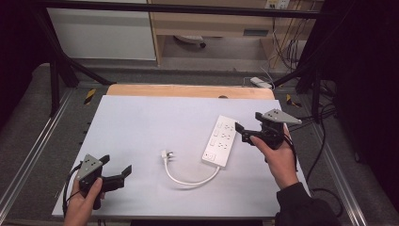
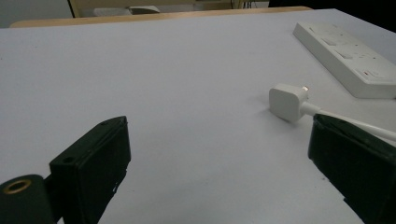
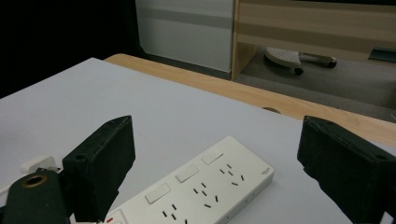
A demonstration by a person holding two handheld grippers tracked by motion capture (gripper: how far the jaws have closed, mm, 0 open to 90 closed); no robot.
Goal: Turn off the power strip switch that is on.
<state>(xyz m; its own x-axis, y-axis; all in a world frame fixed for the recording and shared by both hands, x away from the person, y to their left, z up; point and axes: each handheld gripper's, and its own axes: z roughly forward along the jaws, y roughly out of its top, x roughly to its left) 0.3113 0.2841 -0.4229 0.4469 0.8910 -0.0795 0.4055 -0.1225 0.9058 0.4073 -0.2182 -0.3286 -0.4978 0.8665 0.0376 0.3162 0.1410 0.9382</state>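
A white power strip [image 1: 220,141] lies flat on the white table top [image 1: 141,117], right of centre. Its white cable [image 1: 190,180] curls toward me and ends in a white plug [image 1: 165,155] lying loose near the middle. My right gripper [image 1: 248,123] hovers open just right of the strip; the right gripper view has the strip [image 3: 201,191] below and between the wide jaws, untouched. My left gripper [image 1: 116,165] rests open near the front left corner. In its own view the plug [image 2: 288,100] and strip [image 2: 348,58] lie ahead to the right, with nothing between the jaws.
A wooden strip [image 1: 188,90] borders the table's far edge. Black frame bars [image 1: 61,66] stand at the back corners and dark cables [image 1: 324,117] hang off the right side. Beyond are a cabinet [image 1: 103,33] and a wooden shelf unit [image 1: 211,23].
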